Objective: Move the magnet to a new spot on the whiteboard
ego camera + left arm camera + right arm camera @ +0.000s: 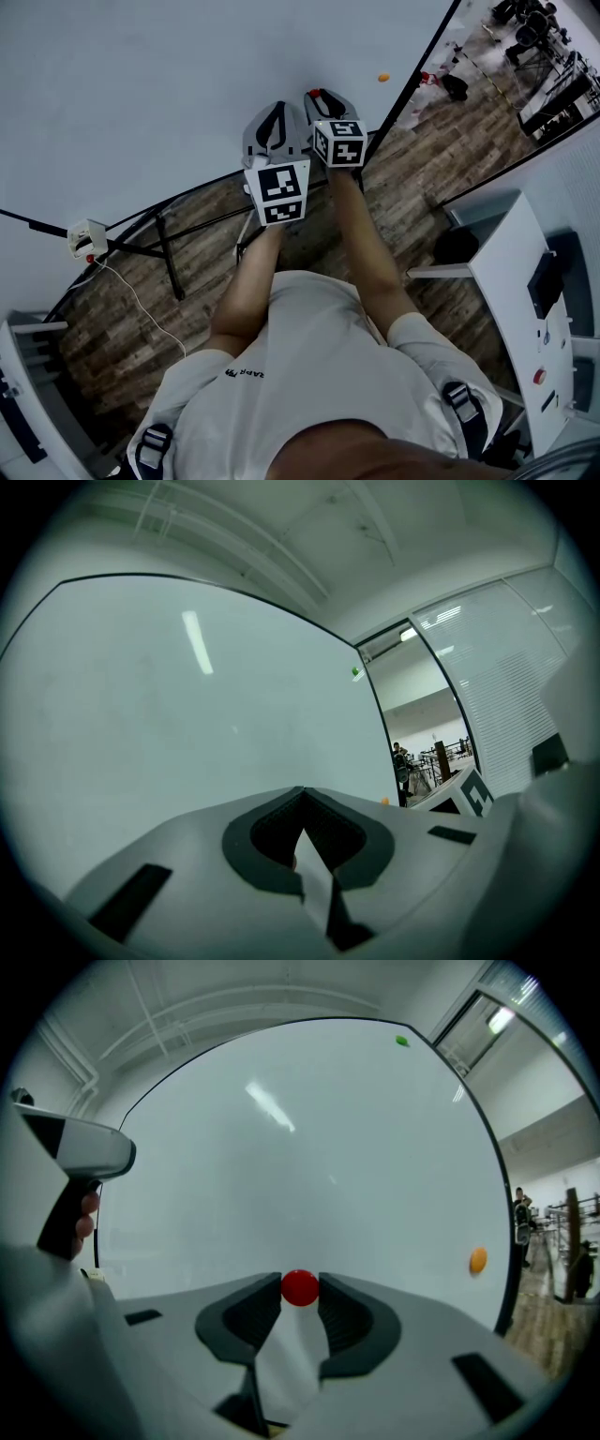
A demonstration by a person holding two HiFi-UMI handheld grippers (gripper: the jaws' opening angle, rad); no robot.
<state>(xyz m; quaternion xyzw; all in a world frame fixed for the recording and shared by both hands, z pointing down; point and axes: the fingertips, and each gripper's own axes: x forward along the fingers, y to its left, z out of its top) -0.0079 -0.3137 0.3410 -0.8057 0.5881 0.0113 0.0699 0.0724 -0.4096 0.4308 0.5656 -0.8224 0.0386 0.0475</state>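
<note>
Looking down in the head view, you hold two tools up at the whiteboard (141, 84), the right tool (317, 94) nearer it than the left tool (277, 111). In the left gripper view, the left one is clenched on nothing. In the right gripper view, the right one pinches the red magnet (300, 1288) dead ahead at its tips, with the orange magnet (478, 1260) well to the right and the green magnet (402, 1042) high up: three magnets.

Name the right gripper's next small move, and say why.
Probably carry the round red magnet sideways to a bare patch of the white whiteboard and set it there. The jaws of the right gripper are shut on its sides, and the board nearby looks bare; the small orange magnet sits off to the right.
</note>
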